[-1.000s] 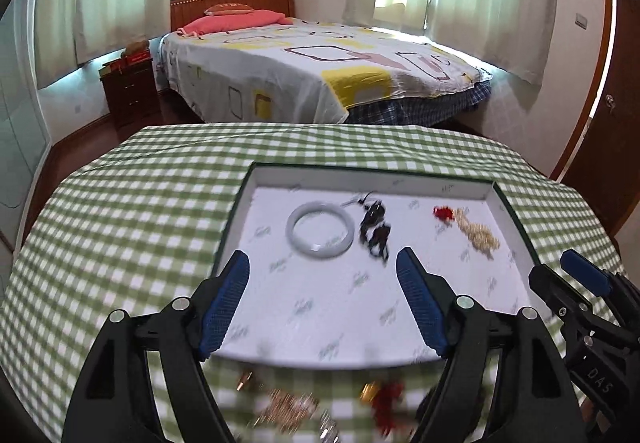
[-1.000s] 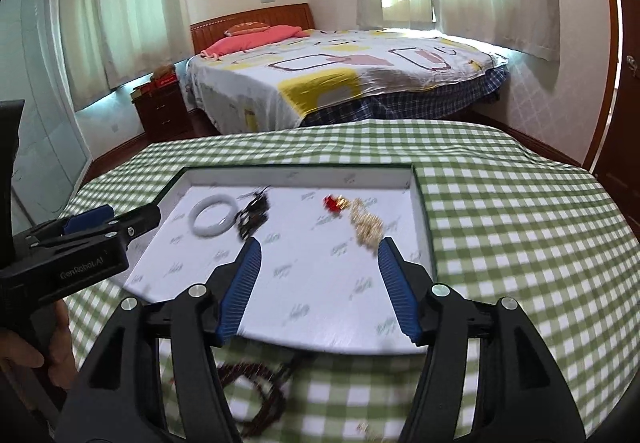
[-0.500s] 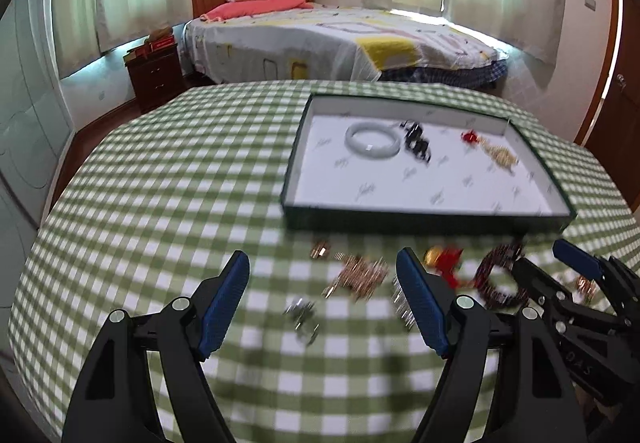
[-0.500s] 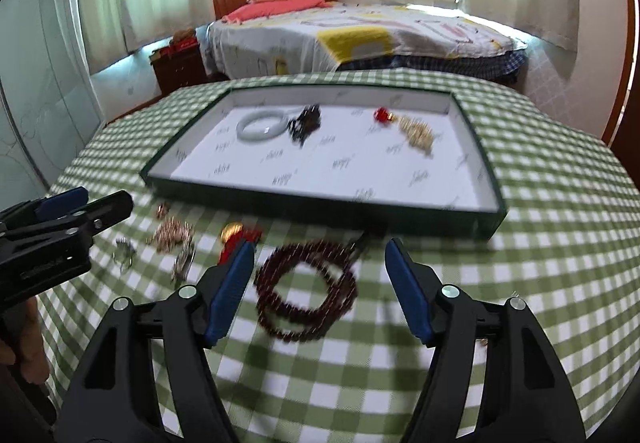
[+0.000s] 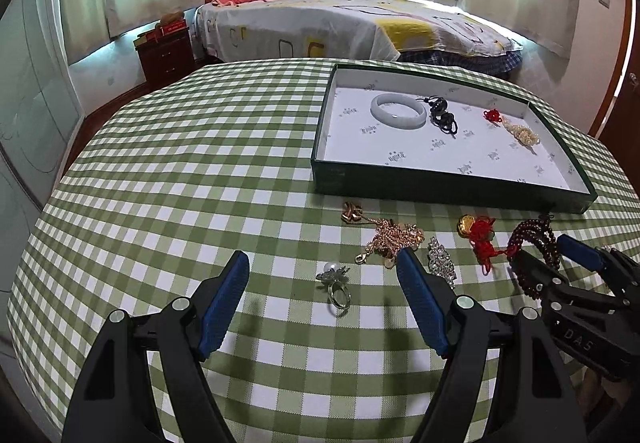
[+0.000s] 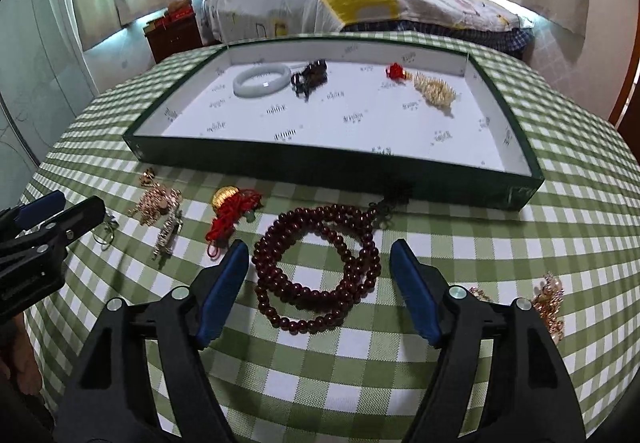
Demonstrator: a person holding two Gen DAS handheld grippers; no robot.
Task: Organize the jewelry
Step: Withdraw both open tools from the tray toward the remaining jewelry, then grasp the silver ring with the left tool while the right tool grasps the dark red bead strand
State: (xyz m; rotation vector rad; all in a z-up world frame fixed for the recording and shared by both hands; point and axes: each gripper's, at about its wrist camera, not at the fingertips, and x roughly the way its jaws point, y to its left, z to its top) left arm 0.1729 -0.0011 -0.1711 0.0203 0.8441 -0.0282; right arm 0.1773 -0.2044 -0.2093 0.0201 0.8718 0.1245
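A green tray [image 5: 440,189] [image 6: 320,167] with a white lining holds a pale jade bangle [image 5: 398,116] [image 6: 262,80], a black cord piece [image 5: 443,118], and a red knot with pearl beads [image 5: 516,129]. On the cloth in front lie a pearl ring [image 5: 335,283], a gold chain [image 5: 390,239], a crystal brooch [image 5: 440,261], a red tassel charm [image 5: 478,233] [image 6: 230,209] and a dark red bead bracelet [image 6: 320,263]. My left gripper [image 5: 323,285] is open around the ring. My right gripper [image 6: 318,271] is open around the bracelet.
The table has a green checked cloth [image 5: 180,163]. A gold earring [image 6: 548,301] lies at the right. A bed [image 5: 340,23] and a dark nightstand [image 5: 166,51] stand beyond the table. A door [image 5: 624,83] is at the far right.
Both grippers have pulled back from over the tray toward the near side and lowered over the loose jewelry. Both stay open and empty.
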